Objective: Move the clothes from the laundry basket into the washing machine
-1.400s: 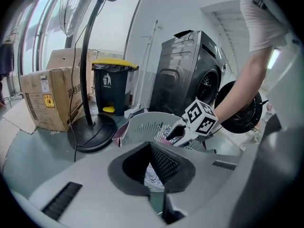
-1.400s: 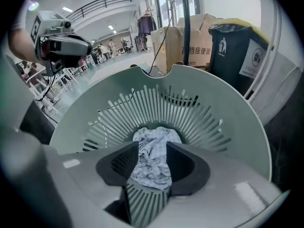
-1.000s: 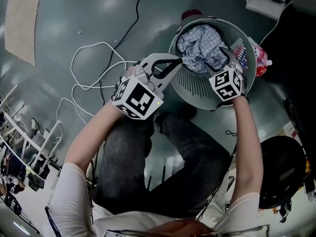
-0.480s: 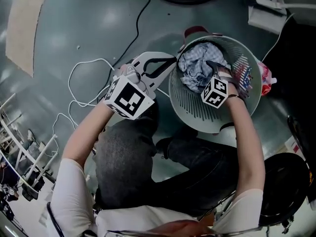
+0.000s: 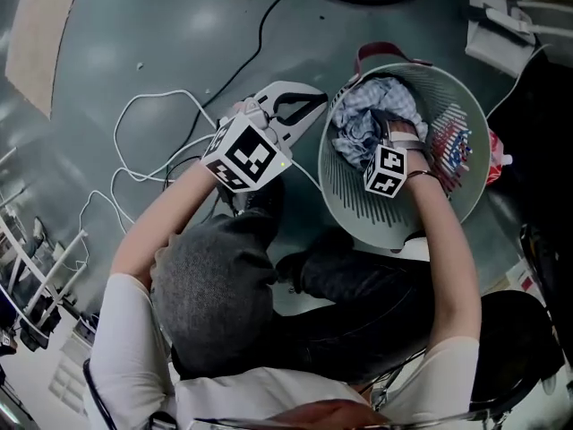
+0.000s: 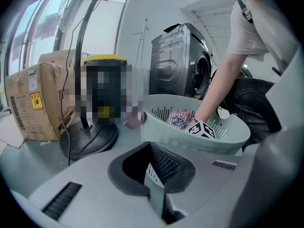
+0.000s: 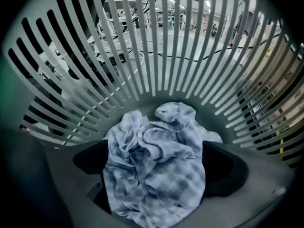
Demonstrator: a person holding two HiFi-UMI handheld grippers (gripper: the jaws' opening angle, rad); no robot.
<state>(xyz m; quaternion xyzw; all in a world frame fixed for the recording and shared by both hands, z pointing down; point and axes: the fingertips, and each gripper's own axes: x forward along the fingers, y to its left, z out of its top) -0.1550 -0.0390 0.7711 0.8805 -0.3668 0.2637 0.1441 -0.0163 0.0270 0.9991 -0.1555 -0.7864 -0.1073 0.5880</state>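
Hanging steeply into the laundry basket (image 5: 358, 206) at the upper right of the head view, our right gripper (image 5: 391, 131) stands wide. Its jaws have just been opening, and the crumpled checked cloth (image 7: 154, 151) lies between them, not yet pinched as far as we can tell. Our left gripper (image 5: 315, 106) sits just outside the basket's rim, at the upper middle of that view, with its jaws together on nothing.

We see several ways this can go wrong. If we close on only the top fold, the cloth may slide out as we lift, because the bundle is loose and bulky. If we push too deep, a jaw tip may catch in the slots of the basket wall just behind the cloth. Nothing steadies the basket, so a snag could drag or tip it. A patterned garment (image 5: 450, 146) lies against the right wall and might come along or spill. The washing machine (image 6: 183, 63) stands beyond the basket, at the upper middle of the left gripper view. A trailing end could therefore sweep the floor, where white cables (image 5: 148, 141) loop at the left of the head view.
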